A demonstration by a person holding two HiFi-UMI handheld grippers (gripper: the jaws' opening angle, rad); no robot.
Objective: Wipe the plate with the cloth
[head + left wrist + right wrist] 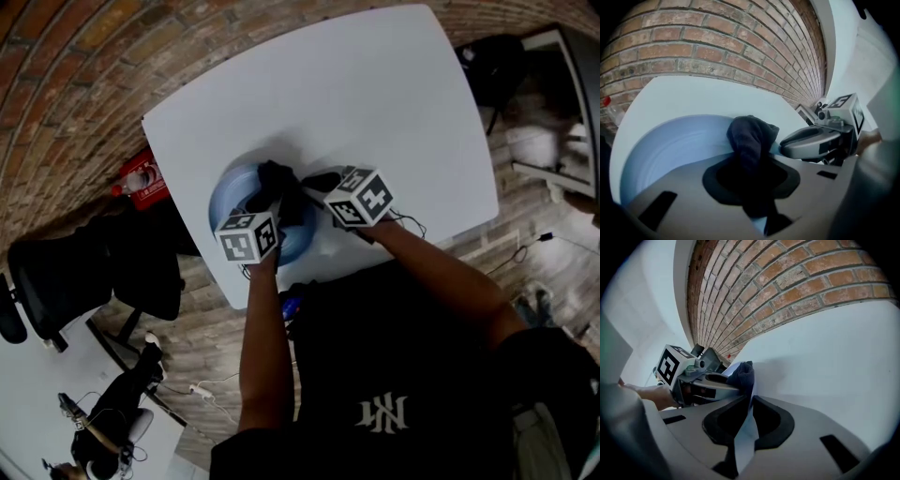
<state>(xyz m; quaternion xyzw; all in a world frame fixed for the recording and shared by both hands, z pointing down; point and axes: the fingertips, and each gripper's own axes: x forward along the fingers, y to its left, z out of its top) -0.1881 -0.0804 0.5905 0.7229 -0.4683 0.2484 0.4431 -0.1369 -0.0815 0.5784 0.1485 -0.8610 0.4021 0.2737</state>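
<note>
A light blue plate (230,192) lies near the front edge of the white table (356,103). My left gripper (267,204) is shut on a dark cloth (277,181), which rests bunched on the plate's surface. In the left gripper view the cloth (752,136) runs back between the jaws (751,164) over the plate (670,145). My right gripper (317,186) is shut on the plate's right rim. In the right gripper view that thin blue rim (746,434) stands edge-on between the pads (749,413), with the cloth (744,373) and the left gripper (693,380) just beyond.
A brick wall (693,47) runs behind the table. On the floor at the left stand a red object (141,178) and a black office chair (84,272). Another person sits at the lower left (108,422). More furniture stands at the right (562,103).
</note>
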